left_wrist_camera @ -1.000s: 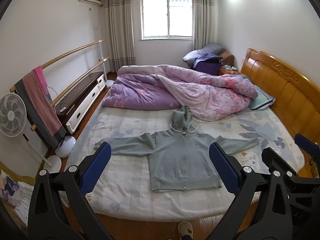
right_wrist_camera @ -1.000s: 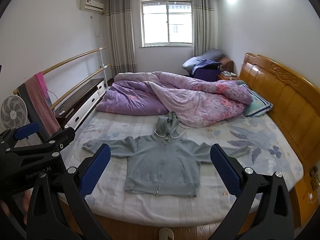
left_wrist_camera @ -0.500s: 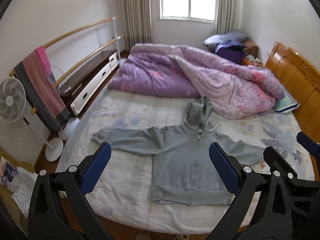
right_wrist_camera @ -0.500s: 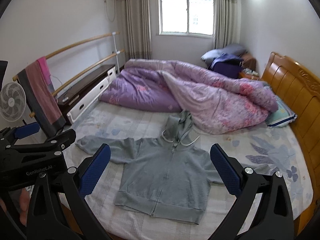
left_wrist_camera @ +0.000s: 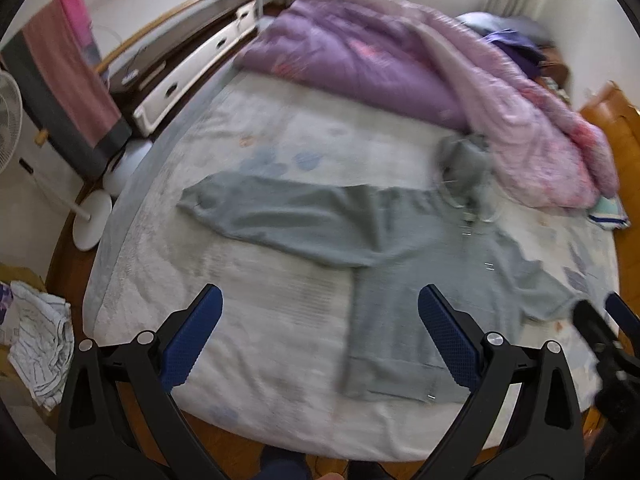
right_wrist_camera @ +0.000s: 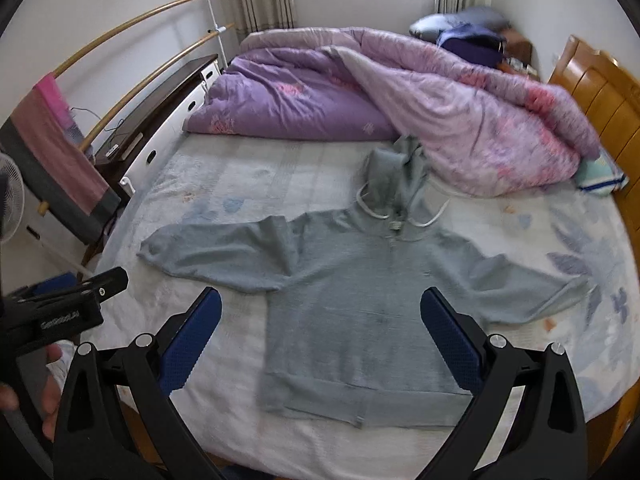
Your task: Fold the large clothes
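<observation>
A grey-blue zip hoodie (right_wrist_camera: 360, 300) (left_wrist_camera: 408, 280) lies flat on the bed, front up, both sleeves spread sideways and the hood toward the quilt. My left gripper (left_wrist_camera: 318, 332) hovers open above the near edge of the mattress, left of the hoodie's hem, with nothing between its blue pads. My right gripper (right_wrist_camera: 320, 332) is open too, held above the hoodie's lower body and clear of the cloth. The left sleeve cuff (right_wrist_camera: 150, 250) lies nearest the left bed edge.
A rumpled purple and pink quilt (right_wrist_camera: 360, 100) covers the far half of the bed. The wooden headboard (right_wrist_camera: 600, 92) is at the right. A rail with a pink towel (right_wrist_camera: 60, 148), a fan and a low cabinet stand along the left. Crumpled cloth (left_wrist_camera: 40, 344) lies on the floor.
Both grippers have moved forward and tilted down toward the bed, so the hoodie now looks larger and closer. Both stay open. The hoodie has not moved.
</observation>
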{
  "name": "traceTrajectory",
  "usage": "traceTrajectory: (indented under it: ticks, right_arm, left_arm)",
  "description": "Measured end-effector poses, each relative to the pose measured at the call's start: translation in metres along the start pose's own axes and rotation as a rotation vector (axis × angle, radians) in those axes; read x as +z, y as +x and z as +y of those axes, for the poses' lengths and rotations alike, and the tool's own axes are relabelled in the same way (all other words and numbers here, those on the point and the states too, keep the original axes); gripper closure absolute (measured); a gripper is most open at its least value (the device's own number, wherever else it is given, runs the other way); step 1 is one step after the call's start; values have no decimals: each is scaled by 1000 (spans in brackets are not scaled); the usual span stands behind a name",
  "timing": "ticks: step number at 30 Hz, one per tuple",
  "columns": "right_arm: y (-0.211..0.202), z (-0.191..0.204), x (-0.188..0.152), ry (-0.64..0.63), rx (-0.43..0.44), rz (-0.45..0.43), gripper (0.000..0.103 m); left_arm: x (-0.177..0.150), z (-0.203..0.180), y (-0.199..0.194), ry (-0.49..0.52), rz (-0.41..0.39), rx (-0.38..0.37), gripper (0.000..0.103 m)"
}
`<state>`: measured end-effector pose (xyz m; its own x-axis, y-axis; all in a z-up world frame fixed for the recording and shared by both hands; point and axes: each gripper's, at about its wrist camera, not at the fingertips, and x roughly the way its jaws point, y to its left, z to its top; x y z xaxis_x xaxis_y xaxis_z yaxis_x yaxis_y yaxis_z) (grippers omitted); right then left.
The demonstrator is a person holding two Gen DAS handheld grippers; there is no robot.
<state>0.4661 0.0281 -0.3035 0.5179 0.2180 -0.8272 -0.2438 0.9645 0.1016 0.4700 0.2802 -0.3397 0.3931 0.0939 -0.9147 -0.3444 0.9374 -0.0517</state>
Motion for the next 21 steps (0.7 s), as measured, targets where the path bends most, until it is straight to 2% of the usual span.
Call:
traceTrajectory:
  ticks: [2,4,6,9,12,14,17,18,19,20,21]
  right_arm:
    - [25,8,7,30,13,30,10]
    - [52,16,14,49,16,64,23]
    - [84,24,21,53,29,95,45]
    - [121,30,22,35,44,140,63]
    - [164,29,21,45,112,194,72]
    - [190,25,19,46,127,219,75]
    - [225,22,16,33,131,251,88]
    - [239,20,15,30,138,260,95]
    - [248,20,15,28,142,266,98]
    - [262,19,14,24,145,275,100]
    - [275,18,13,18,148,283,102]
  left_arm:
    - [17,36,39,-34,45,13,5]
    - [29,65,71,-76,69,13,5]
    - [39,99,107,-135,112,2,5]
    - [50,149,162,-231,125,34,5]
    - [55,191,206,-324,125,37,5]
    - [57,211,232,-410,138,34,6]
    - [58,239,265,-536,129,40,6]
    - [58,241,270,-552,131,42,11]
    - [56,248,283,-572,140,41,16]
    - [56,251,291,-582,147,32,32]
    - [55,255,304,-590,160,6,40]
